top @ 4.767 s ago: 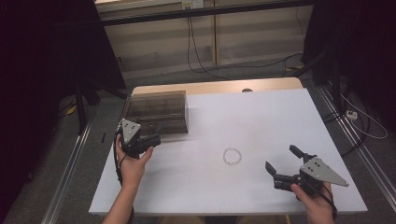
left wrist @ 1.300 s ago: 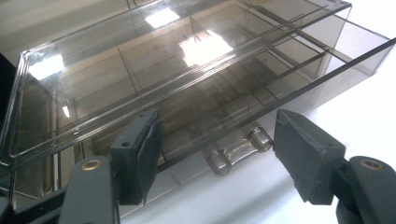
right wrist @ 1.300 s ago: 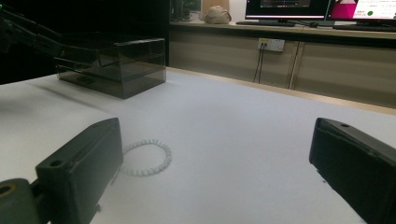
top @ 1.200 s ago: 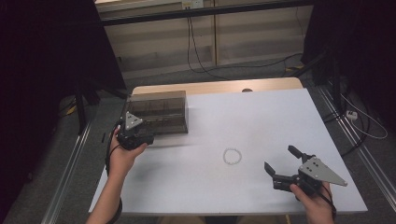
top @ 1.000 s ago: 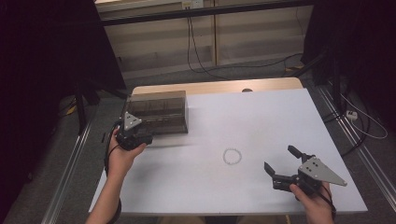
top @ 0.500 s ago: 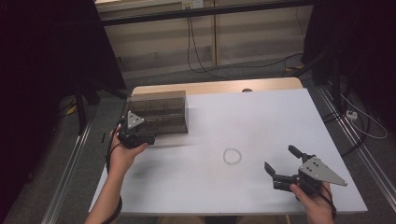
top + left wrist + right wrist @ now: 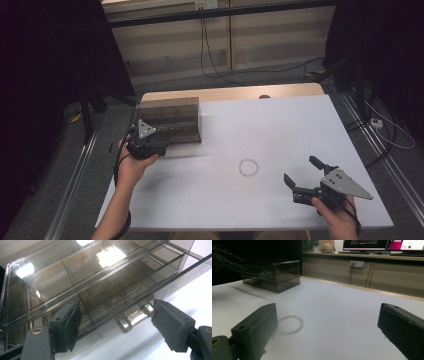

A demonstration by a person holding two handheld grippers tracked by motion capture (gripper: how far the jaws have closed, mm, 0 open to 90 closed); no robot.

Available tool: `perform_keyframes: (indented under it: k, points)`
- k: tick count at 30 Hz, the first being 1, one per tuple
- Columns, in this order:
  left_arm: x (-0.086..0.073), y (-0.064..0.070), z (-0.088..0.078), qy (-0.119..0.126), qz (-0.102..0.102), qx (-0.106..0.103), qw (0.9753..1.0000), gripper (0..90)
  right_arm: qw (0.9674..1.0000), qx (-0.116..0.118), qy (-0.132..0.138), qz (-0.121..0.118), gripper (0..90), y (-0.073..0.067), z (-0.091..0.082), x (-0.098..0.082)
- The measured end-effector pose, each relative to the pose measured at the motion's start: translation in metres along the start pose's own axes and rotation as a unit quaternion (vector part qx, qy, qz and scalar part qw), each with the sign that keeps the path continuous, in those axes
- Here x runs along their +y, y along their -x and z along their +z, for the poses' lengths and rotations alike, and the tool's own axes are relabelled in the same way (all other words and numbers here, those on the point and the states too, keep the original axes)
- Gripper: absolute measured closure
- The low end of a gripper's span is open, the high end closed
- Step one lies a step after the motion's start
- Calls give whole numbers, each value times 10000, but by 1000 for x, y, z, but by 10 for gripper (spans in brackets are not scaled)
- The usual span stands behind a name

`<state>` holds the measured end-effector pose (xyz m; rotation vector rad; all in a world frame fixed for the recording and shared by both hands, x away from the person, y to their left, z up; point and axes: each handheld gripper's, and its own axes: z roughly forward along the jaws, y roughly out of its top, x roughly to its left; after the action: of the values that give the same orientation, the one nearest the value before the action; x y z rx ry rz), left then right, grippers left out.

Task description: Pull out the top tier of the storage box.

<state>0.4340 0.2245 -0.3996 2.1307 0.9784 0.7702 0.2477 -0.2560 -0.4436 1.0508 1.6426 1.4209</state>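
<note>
Drawer handle of the smoky box, upper left of frame, sits between my left gripper's spread jaws, and a skewed pinch might slip off; my right gripper hovers wide open near the bracelet.

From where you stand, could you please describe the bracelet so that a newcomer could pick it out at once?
Start at the white table and find the smoky box at its far left. Look toward the near right, between the box and the right gripper: the bracelet lies flat there, alone on bare surface. It is a small white beaded ring, the only pale, round thing among dark, angular ones.
</note>
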Motion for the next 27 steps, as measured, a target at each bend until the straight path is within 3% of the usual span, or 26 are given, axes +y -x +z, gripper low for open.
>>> perform_keyframes:
  k: [17, 19, 27]
  points:
    - [-5, 5, -12, -23, -105, -78, 9999, 245, 10000, 21, -7, -15, 23, -2, 2, 0]
    - [-5, 6, -13, 8, 6, -119, 9999, 262, 10000, 29, -11, -15, 23, -2, 2, 0]
    - [-6, 8, -16, -24, -49, -122, 9999, 287, 10000, 48, -17, -30, 23, -2, 2, 0]
